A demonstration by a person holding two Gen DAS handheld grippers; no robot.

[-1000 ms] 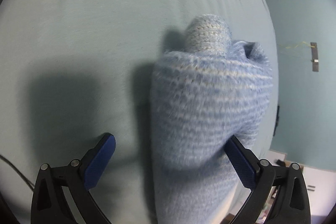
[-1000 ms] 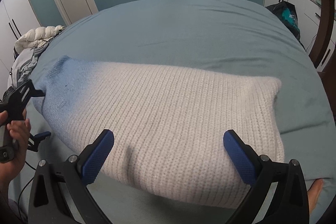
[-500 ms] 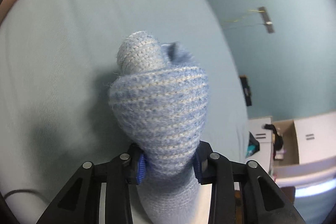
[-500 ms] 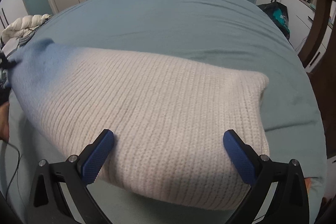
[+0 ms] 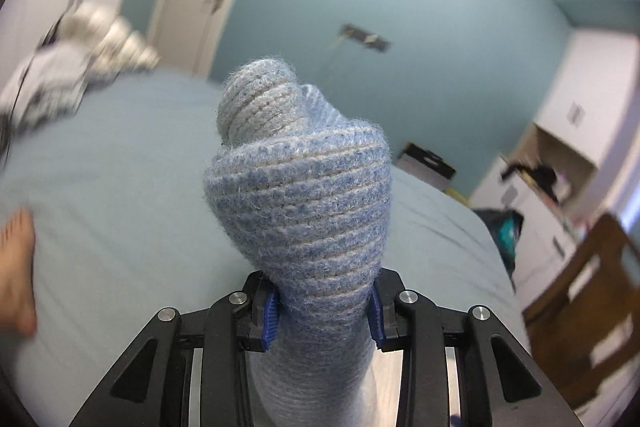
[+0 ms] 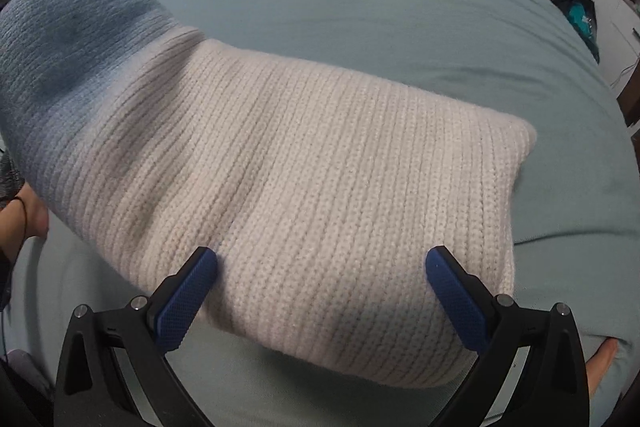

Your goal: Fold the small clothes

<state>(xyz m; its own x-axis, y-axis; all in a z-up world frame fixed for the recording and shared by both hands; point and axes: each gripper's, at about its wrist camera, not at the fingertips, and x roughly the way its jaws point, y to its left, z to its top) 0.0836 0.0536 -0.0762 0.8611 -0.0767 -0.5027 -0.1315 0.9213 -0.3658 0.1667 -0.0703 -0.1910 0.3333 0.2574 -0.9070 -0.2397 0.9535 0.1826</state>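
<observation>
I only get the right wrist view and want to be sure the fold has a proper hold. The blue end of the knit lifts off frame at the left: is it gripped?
Observer: Yes, the left gripper is shut on the bunched blue end.
Operator: Is it up off the bed?
Observer: It is raised above the bed sheet.
Operator: Anything else at that side?
Observer: A heap of pale laundry lies at the far left edge.
</observation>
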